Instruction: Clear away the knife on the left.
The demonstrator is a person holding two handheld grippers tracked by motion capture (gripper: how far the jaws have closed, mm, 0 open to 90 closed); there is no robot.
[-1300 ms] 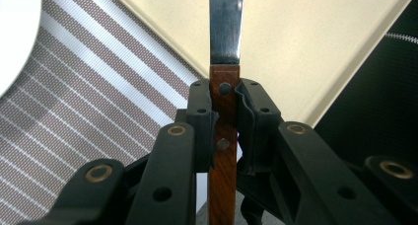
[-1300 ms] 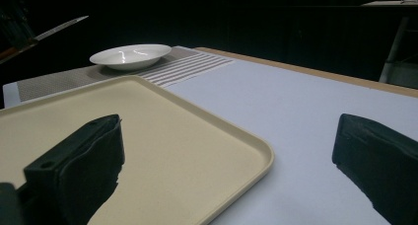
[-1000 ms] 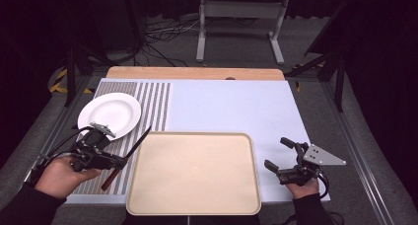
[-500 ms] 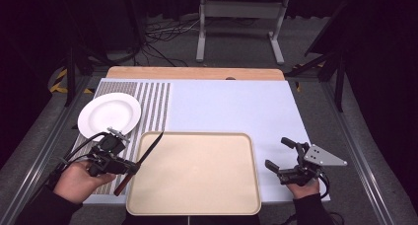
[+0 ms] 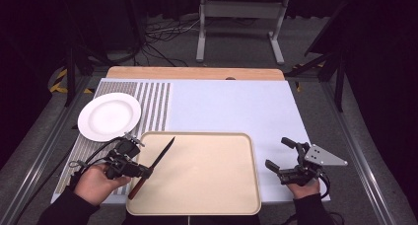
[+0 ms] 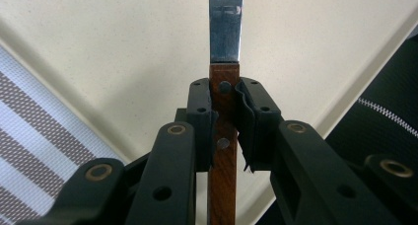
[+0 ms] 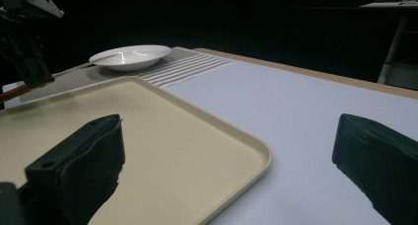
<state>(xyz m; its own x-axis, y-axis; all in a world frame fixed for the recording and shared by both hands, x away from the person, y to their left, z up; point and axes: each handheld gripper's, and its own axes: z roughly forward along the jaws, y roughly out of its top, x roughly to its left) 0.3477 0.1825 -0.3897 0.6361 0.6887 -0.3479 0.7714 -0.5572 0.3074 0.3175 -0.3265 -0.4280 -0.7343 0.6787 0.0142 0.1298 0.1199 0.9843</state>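
My left gripper (image 5: 143, 172) is shut on the wooden handle of a knife (image 5: 158, 160), at the tray's near-left corner. The dark blade points away and to the right over the beige tray (image 5: 217, 185). In the left gripper view the jaws clamp the brown handle (image 6: 224, 111) just below the steel blade, with the tray (image 6: 123, 47) beneath. My right gripper (image 5: 279, 155) is open just right of the tray, jaws wide apart and empty. The right gripper view looks across the tray (image 7: 162, 136) toward the left gripper (image 7: 27, 62).
A white plate (image 5: 109, 117) sits on the striped mat (image 5: 154, 101) at the left, also seen as the plate (image 7: 130, 56) in the right gripper view. A pale blue sheet (image 5: 231, 106) covers the table, with a wooden strip (image 5: 197, 73) along its far edge.
My left gripper has carried the knife rightward from over the striped mat to over the tray's left part. The right gripper has barely moved.
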